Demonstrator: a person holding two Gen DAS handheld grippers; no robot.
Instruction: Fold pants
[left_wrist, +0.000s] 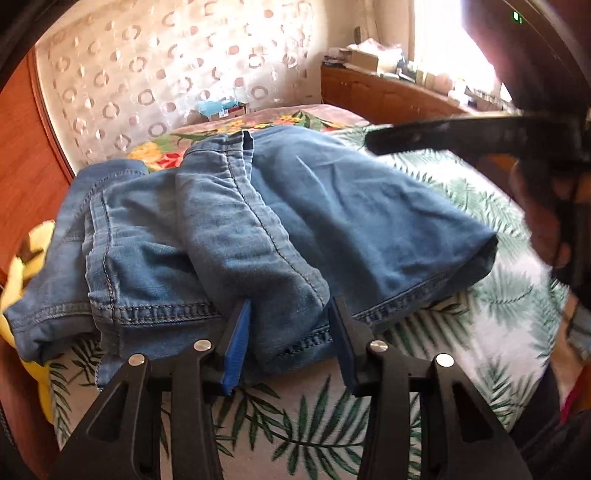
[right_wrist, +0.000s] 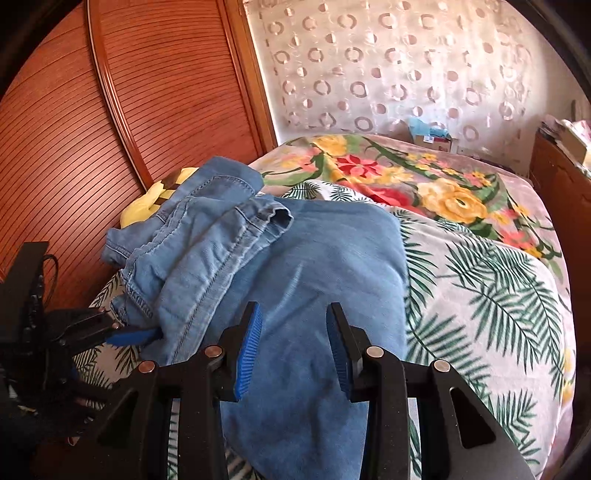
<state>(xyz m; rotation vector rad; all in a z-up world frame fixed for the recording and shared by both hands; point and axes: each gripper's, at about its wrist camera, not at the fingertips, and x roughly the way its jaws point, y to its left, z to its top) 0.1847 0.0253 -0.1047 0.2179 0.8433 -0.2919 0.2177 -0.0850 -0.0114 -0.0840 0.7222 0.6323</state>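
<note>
Blue denim pants (left_wrist: 258, 221), folded over into a thick bundle, lie on a white bedspread with a green palm-leaf print (left_wrist: 480, 295), toward its left side. Hems and stitched seams face the near edge in the left wrist view; in the right wrist view the lighter, crumpled part with the waistband sits on the left of the bundle and a smooth darker panel (right_wrist: 332, 258) covers the middle.

Left gripper (left_wrist: 291, 332), black with blue ribbed pads: its jaws are apart, and a lump of the hem end sits between them. The pads look to be against the cloth on both sides, but whether they press it I cannot tell. In the right wrist view this same gripper shows at the left edge (right_wrist: 129, 336), its blue tip at the pants' near left corner.

Right gripper (right_wrist: 295, 343): jaws apart over the smooth denim panel, with no fold between the pads. From the left wrist view it appears as a dark blurred shape at upper right (left_wrist: 461, 134).

A yellow soft item (right_wrist: 159, 199) lies far left by the pants. A flowered blanket (right_wrist: 443, 184) covers the far part of the bed. A ribbed reddish wooden panel (right_wrist: 110, 129) stands on the left.
</note>
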